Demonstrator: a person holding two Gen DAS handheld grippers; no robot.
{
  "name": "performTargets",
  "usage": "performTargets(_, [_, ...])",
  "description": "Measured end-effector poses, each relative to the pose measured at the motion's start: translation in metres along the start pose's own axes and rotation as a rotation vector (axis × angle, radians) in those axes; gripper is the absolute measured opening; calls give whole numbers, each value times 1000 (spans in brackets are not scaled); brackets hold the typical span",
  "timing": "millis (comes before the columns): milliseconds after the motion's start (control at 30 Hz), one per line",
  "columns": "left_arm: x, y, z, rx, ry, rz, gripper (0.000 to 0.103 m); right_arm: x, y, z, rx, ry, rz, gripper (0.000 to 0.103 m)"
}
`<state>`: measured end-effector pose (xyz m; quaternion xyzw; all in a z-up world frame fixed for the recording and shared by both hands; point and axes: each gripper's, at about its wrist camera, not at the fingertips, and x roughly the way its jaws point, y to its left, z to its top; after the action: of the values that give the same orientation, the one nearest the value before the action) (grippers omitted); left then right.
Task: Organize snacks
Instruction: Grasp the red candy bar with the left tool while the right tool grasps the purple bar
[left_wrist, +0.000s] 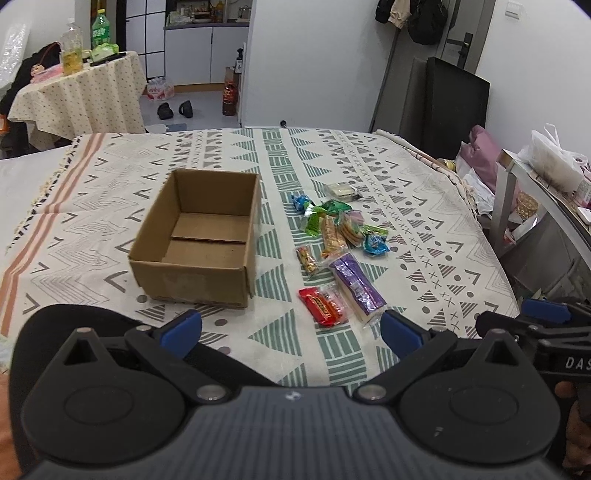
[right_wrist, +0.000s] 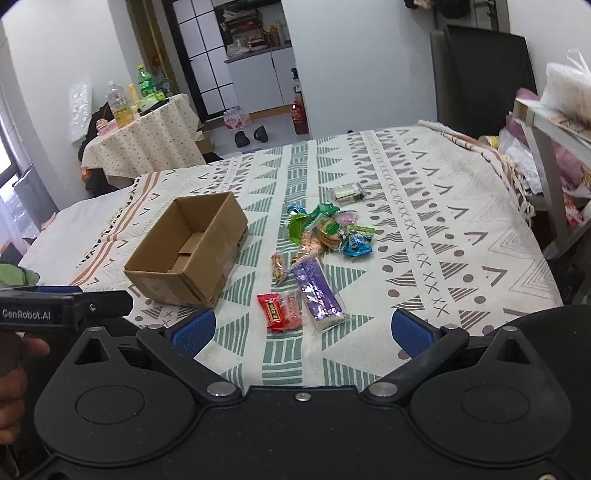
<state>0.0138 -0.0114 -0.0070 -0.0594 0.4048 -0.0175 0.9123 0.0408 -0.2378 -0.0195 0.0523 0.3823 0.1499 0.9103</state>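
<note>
Both your left gripper (left_wrist: 291, 328) and right gripper (right_wrist: 303, 326) are spread wide, holding nothing. Pinch the red snack (right_wrist: 274, 312) first, then drop it into the empty box (right_wrist: 184, 251).

An open brown cardboard box (left_wrist: 195, 240) sits upright and empty on the patterned bench cloth. To its right lies a loose cluster of wrapped snacks (left_wrist: 338, 229): a purple-wrapped bar (left_wrist: 356, 286) nearest, a red packet (left_wrist: 323, 306) touching its left side, green and blue packets farther back, and a pale clear-wrapped piece (left_wrist: 341, 191) apart at the far end.
</note>
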Motion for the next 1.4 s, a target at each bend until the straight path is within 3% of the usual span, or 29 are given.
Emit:
performTargets(133, [12, -4, 3, 7, 11, -14, 102, 8, -5, 3, -17, -1, 21, 101])
performTargets(467, [45, -7, 19, -30, 25, -36, 100, 41, -18, 15, 12, 35, 59, 88])
performTargets(633, [68, -11, 25, -31, 64, -40, 90, 58, -21, 20, 21, 57, 71, 83])
performTargets(1133, [145, -19, 24, -101, 196, -35, 65, 115, -45, 23, 131, 159, 59, 82])
performTargets(1333, [179, -24, 18, -126, 269, -33, 53, 138, -54, 16, 195, 203, 54, 74])
performTargets(1400, [189, -25, 17, -128, 283, -34, 51, 147, -58, 14, 226, 226, 71, 66])
